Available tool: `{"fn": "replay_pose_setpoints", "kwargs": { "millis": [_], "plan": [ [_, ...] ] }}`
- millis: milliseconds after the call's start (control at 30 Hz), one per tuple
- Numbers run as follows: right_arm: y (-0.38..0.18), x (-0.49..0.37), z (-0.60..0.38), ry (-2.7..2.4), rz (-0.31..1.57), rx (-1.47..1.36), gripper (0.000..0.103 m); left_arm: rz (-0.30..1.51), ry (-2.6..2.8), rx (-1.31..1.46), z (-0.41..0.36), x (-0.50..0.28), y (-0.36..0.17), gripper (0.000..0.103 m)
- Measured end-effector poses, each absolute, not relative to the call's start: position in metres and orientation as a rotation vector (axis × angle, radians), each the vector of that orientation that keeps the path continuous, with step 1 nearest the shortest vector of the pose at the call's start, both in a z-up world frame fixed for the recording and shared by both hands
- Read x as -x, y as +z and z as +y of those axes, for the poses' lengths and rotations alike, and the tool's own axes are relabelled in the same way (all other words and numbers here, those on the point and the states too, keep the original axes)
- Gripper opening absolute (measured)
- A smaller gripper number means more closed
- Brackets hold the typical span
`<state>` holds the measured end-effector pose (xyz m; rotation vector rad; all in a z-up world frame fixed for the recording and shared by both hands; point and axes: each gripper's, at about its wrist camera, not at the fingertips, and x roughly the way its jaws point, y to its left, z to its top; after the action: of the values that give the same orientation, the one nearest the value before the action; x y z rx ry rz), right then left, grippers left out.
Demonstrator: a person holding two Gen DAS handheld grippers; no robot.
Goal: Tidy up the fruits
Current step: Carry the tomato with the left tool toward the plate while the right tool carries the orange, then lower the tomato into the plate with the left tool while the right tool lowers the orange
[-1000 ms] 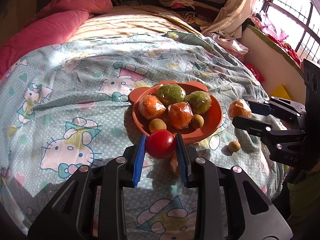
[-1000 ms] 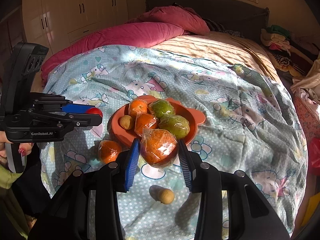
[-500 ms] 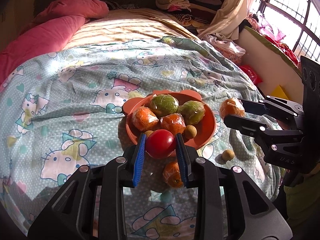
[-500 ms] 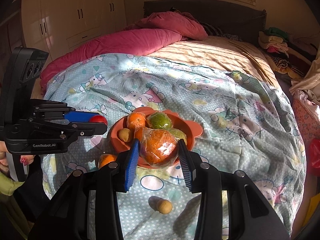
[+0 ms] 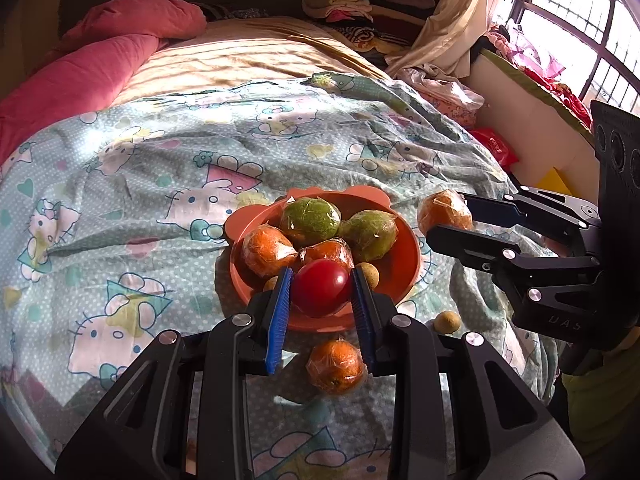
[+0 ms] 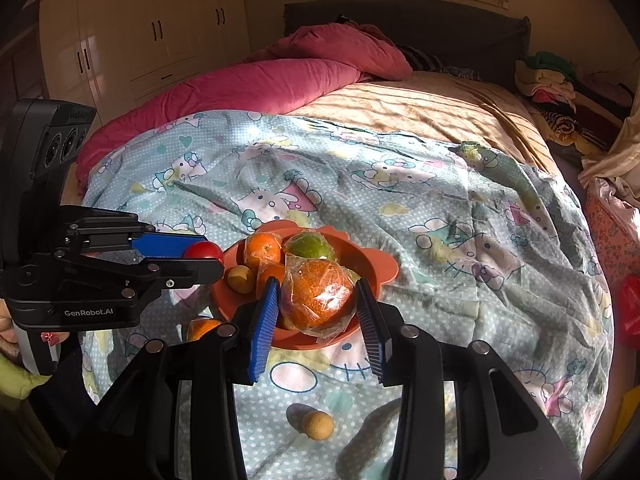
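Note:
An orange bowl (image 5: 404, 268) on the bedspread holds two wrapped green fruits (image 5: 310, 220), wrapped oranges (image 5: 266, 246) and small brown fruits (image 5: 369, 274). My left gripper (image 5: 322, 290) is shut on a red tomato (image 5: 320, 288) above the bowl's near rim. My right gripper (image 6: 316, 300) is shut on a plastic-wrapped orange (image 6: 316, 298) above the bowl's (image 6: 384, 268) near side; it also shows in the left wrist view (image 5: 444, 212). A wrapped orange (image 5: 336, 366) and a small brown fruit (image 5: 447, 322) lie on the spread outside the bowl.
The cartoon-print bedspread (image 5: 140, 200) covers the near bed. A pink quilt (image 6: 248, 84) lies far left, folded clothes (image 5: 344, 0) at the far end. A window (image 5: 580, 28) and ledge stand right, a wardrobe (image 6: 152, 32) left.
Both grippers have moved forward over the bowl with their fruit still held. The loose orange and small brown fruit now lie nearer to me, behind the fingertips.

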<state>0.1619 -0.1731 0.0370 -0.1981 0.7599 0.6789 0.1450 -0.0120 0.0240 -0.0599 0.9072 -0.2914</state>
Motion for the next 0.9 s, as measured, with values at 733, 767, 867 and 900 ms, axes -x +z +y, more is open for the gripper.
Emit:
{"fn": "replay_pose_setpoints", "kwargs": {
  "millis": [733,767,867,900],
  "plan": [
    [0.016,-0.17,-0.162,0.711,0.789,0.193,0.038,0.953,-0.291,0.046,-0.02,-0.15,0.0,0.022],
    [0.015,-0.17,-0.162,0.711,0.791,0.192,0.038,0.955,-0.29,0.046,-0.02,-0.15,-0.002,0.022],
    [0.012,-0.17,-0.162,0.712,0.797,0.194,0.038,0.959,-0.288,0.047,-0.02,-0.151,-0.004,0.022],
    [0.011,-0.17,-0.161,0.712,0.799,0.193,0.038,0.96,-0.287,0.048,-0.02,-0.151,-0.004,0.022]
  ]
}}
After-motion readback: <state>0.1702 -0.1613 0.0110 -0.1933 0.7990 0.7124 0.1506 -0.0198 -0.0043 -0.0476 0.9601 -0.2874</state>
